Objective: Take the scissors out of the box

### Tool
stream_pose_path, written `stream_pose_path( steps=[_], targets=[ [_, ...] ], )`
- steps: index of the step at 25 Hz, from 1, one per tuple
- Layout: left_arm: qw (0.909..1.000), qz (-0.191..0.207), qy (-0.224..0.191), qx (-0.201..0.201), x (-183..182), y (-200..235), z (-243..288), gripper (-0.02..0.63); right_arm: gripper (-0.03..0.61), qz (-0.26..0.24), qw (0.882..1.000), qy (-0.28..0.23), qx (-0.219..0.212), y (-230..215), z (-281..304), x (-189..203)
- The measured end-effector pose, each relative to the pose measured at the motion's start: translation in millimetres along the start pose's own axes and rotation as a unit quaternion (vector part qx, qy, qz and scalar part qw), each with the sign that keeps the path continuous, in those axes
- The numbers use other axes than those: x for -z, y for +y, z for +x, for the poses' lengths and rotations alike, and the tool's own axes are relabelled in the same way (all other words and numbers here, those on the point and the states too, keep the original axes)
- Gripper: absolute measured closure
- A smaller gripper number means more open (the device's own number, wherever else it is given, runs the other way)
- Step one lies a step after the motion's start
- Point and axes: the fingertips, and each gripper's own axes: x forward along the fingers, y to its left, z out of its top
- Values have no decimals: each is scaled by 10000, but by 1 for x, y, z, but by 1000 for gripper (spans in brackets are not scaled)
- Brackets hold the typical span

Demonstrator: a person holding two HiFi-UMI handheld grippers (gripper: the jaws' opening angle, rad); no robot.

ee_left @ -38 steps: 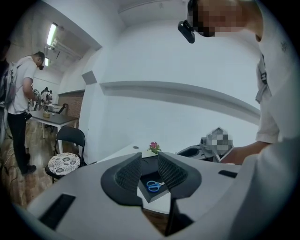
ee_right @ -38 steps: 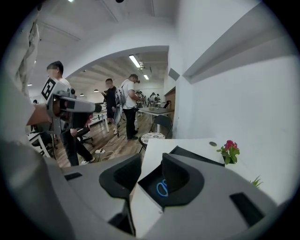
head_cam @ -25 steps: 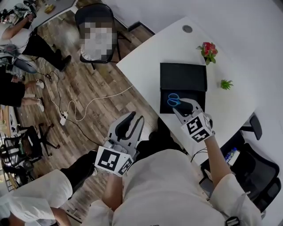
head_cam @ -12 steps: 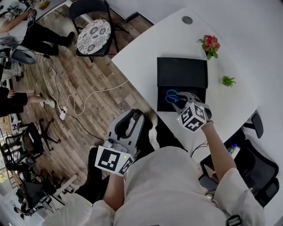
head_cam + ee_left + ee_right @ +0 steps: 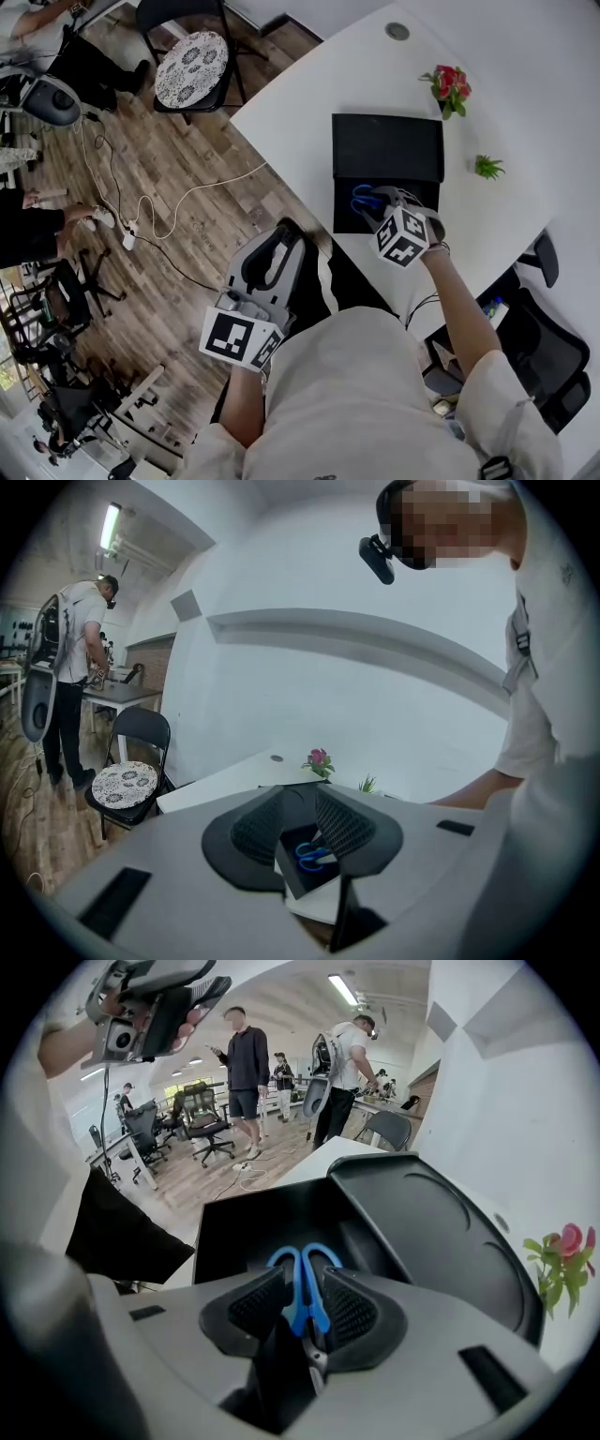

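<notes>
The right gripper (image 5: 305, 1309) had its ribbed black pads closed on the blue plastic handles of the scissors (image 5: 302, 1277) – they lay inside the open black rectangular box (image 5: 234, 1227), its lid (image 5: 387, 148) folded back flat on the white table (image 5: 309, 103). The left gripper (image 5: 300, 822) hung off the table's edge over the wooden floor (image 5: 187, 187), jaws parted, holding nothing. Each marker cube (image 5: 401, 236) bore black-and-white squares only – no legible text.

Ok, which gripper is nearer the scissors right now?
Right. The right gripper has its jaws on the blue handles of the scissors inside the box; the left gripper hangs open off the table, well back.
</notes>
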Motion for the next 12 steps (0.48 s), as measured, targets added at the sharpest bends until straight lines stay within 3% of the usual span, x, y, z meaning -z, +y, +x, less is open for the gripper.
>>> stream_pose_path(
  steps=[12],
  targets=[
    [10000,-30,35,51,2,8,-1,497,453,-118,9994,310,-129,1,13,6]
  ],
)
